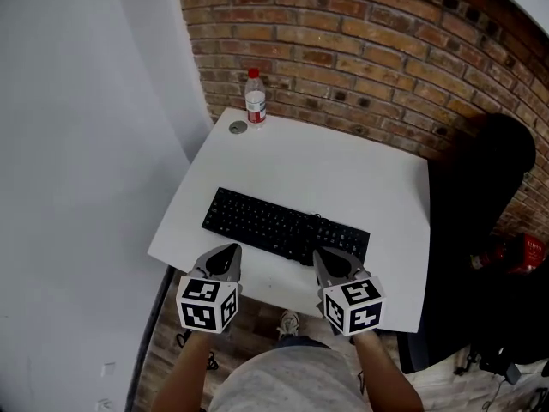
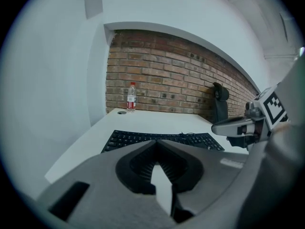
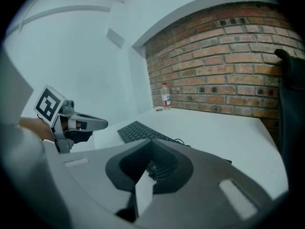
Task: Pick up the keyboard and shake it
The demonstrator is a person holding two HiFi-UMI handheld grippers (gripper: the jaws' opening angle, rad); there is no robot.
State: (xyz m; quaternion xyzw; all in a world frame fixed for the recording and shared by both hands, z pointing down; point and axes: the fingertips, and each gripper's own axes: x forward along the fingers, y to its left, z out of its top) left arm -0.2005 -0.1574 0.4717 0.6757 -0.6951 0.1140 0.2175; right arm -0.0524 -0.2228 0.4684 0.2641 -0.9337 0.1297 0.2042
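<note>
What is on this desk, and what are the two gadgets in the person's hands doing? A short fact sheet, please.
Surface: white table against a brick wall
Keyboard: black, lying flat on the table, not yet lifted
Bottle: clear, red cap, upright at the far corner
Beside the bottle: small round grey item
Left hand-held gripper: shut, empty, at the table's near edge by the keyboard's left end
Right hand-held gripper: shut, empty, by the keyboard's right half
</note>
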